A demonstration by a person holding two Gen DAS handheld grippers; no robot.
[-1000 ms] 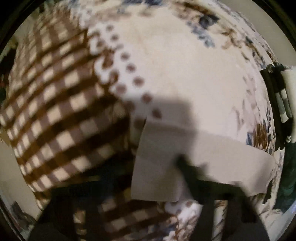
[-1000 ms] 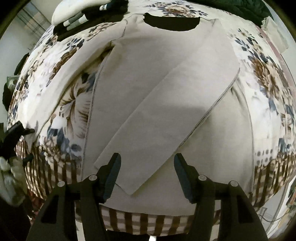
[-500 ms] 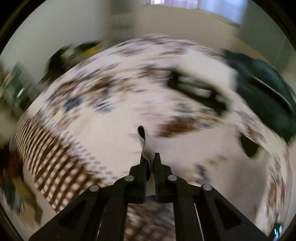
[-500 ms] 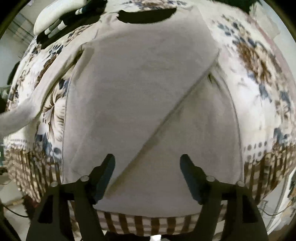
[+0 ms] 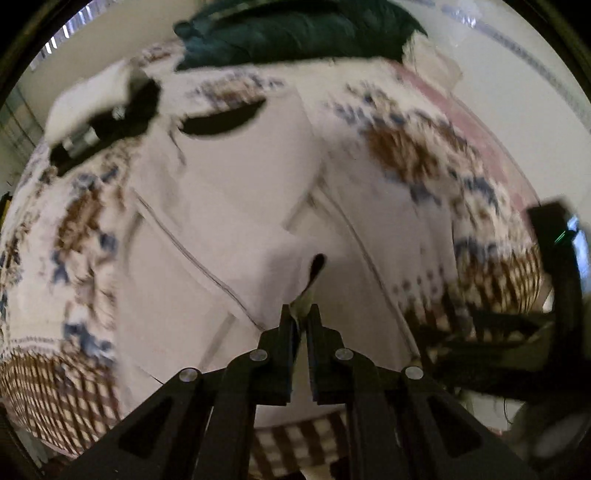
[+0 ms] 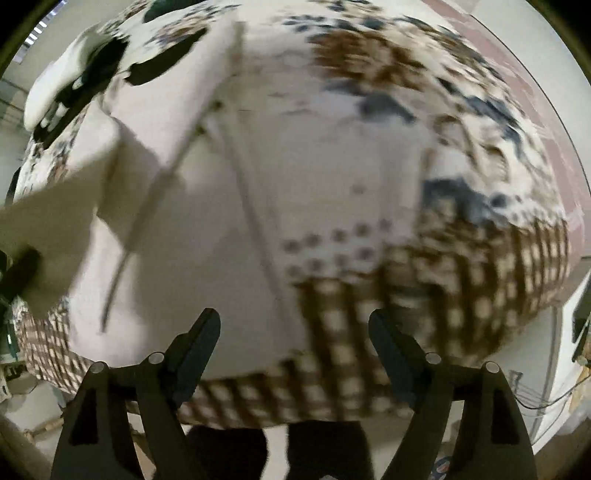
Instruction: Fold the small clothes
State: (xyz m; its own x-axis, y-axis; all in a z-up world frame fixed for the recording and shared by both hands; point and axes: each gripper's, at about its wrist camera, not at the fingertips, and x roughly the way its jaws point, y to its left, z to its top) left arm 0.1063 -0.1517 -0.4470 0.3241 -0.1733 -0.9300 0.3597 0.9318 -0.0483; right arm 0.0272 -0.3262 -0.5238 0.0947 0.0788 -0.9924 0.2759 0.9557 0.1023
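Observation:
A pale beige shirt (image 5: 236,221) lies spread on a table under a floral and checked cloth (image 5: 424,155), its dark neck opening (image 5: 221,120) at the far side. My left gripper (image 5: 300,314) is shut on the shirt's sleeve (image 5: 291,266) and holds it lifted above the shirt's body. In the right wrist view the lifted sleeve (image 6: 55,229) hangs at the left. My right gripper (image 6: 293,325) is open and empty above the shirt's (image 6: 295,166) lower right part, near the table's front edge. Both views are blurred.
A folded white and black garment (image 5: 92,110) lies at the far left of the table, also in the right wrist view (image 6: 70,88). A dark green bundle (image 5: 295,29) lies at the far edge. The other gripper (image 5: 554,295) shows at the right.
My left gripper shut on the sleeve, lifted it and swung right over the shirt's body. My right gripper, still open, moved right towards the shirt's lower right edge.

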